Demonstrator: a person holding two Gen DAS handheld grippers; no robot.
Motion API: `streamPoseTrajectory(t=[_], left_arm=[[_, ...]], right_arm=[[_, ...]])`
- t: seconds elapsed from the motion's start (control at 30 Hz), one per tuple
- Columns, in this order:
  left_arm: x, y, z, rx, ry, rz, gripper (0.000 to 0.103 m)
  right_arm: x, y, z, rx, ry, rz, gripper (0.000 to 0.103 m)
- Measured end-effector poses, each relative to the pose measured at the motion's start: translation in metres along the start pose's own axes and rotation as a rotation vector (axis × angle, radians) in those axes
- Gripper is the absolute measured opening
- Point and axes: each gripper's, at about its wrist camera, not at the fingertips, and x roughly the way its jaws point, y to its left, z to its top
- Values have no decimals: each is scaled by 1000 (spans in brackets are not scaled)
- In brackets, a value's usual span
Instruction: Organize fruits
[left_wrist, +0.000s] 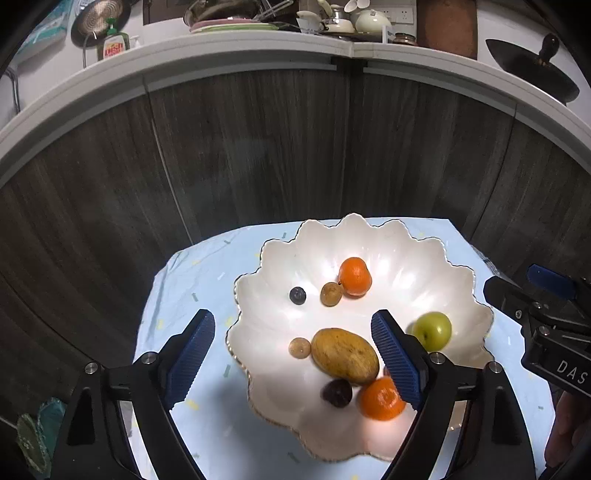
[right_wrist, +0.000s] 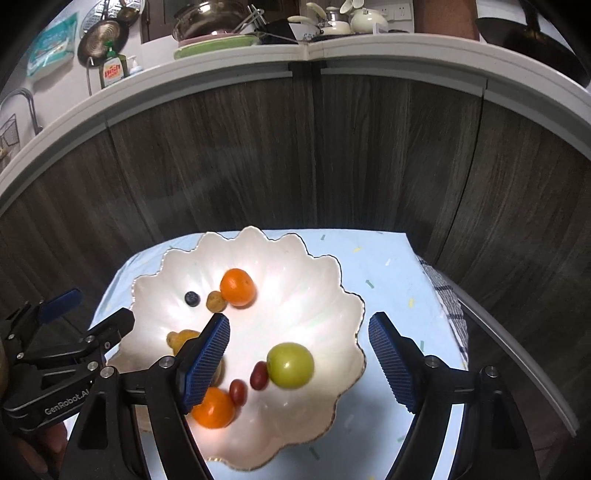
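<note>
Pale-blue worktop (right_wrist: 384, 266), scalloped white bowl (right_wrist: 325, 280) already holding all visible fruit, green apple (right_wrist: 290, 364) blurred, both grippers' fingers apart and empty; probably finishing, next only withdrawing.

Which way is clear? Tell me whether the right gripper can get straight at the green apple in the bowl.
Probably yes. The right gripper is open above the bowl, and the green apple lies between its fingers in the right wrist view, uncovered. Two small red fruits sit beside it and could be nudged.
</note>
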Motion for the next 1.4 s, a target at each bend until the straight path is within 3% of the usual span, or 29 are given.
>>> streamPoseTrajectory(t=[0.7,1.4], left_arm=[[-86,-9,-41,-6,-36,28,94],[-128,-20,-97,-16,-11,25,94]], right_arm=[[-83,3,-38,8,-71,-2,83],[-129,-3,-92,46,-80,-18,83]])
